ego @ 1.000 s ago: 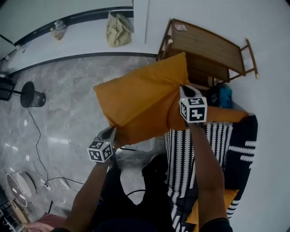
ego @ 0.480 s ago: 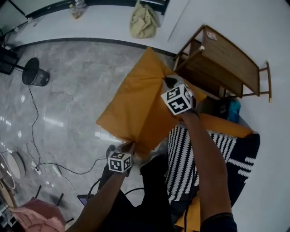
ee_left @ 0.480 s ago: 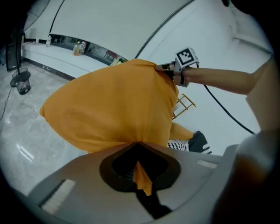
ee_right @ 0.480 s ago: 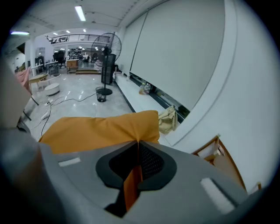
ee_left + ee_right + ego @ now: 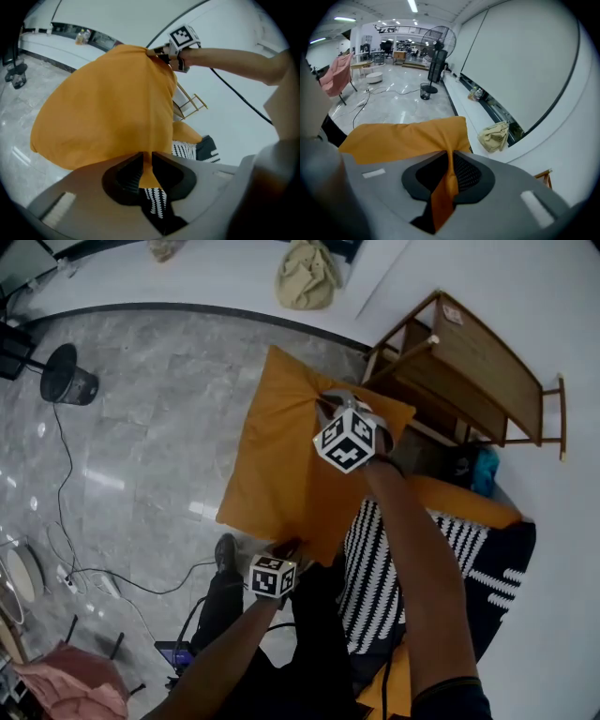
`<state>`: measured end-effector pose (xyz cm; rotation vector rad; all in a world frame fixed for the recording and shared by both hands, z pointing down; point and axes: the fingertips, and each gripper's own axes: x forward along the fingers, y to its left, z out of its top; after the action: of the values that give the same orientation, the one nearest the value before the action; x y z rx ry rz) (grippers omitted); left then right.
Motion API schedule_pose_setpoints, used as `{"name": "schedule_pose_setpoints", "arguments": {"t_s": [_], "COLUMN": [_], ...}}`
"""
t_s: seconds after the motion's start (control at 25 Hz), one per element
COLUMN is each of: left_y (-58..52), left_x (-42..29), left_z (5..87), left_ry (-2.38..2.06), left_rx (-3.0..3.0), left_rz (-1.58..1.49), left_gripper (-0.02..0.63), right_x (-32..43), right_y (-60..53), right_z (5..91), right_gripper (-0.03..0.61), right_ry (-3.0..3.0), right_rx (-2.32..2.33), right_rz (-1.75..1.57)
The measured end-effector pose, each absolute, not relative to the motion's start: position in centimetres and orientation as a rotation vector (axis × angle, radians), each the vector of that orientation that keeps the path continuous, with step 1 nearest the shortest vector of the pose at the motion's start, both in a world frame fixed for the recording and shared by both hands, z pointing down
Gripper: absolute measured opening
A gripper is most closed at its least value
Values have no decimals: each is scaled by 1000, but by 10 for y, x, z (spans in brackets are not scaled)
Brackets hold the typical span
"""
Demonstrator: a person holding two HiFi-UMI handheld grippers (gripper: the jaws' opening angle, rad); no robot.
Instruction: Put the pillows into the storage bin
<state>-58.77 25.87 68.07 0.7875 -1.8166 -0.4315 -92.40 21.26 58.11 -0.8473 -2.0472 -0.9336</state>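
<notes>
Above the grey marble floor [image 5: 141,427], beside the wooden rack [image 5: 469,362]: orange pillow [image 5: 281,474] hangs between both claws, lower and swung more upright than a second ago. Right claw [image 5: 326,401] pinches its top edge tight. Left claw [image 5: 288,547] has the bottom corner; its jaws have just been easing apart, cloth still between them. Probably mid-carry. No storage bin in view. Striped pillow [image 5: 384,568] waits alongside. Fan base [image 5: 66,376], cables, beige bag [image 5: 305,273] by the white wall.
</notes>
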Motion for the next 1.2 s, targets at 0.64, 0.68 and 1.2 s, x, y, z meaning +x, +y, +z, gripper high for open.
{"name": "schedule_pose_setpoints", "arguments": {"t_s": [0.64, 0.68, 1.2], "left_y": [427, 457, 779], "left_x": [-760, -776, -855], "left_z": [578, 571, 373], "left_ry": [-2173, -2191, -2367], "left_rx": [1069, 1053, 783], "left_rz": [229, 297, 899], "left_gripper": [69, 67, 44], "right_x": [-826, -815, -701], "right_y": [154, 153, 95], "right_z": [546, 536, 360], "right_gripper": [132, 132, 132], "right_ry": [-2115, -2132, -2315], "right_rx": [-493, -472, -48], "right_rz": [-714, -690, -664]}}
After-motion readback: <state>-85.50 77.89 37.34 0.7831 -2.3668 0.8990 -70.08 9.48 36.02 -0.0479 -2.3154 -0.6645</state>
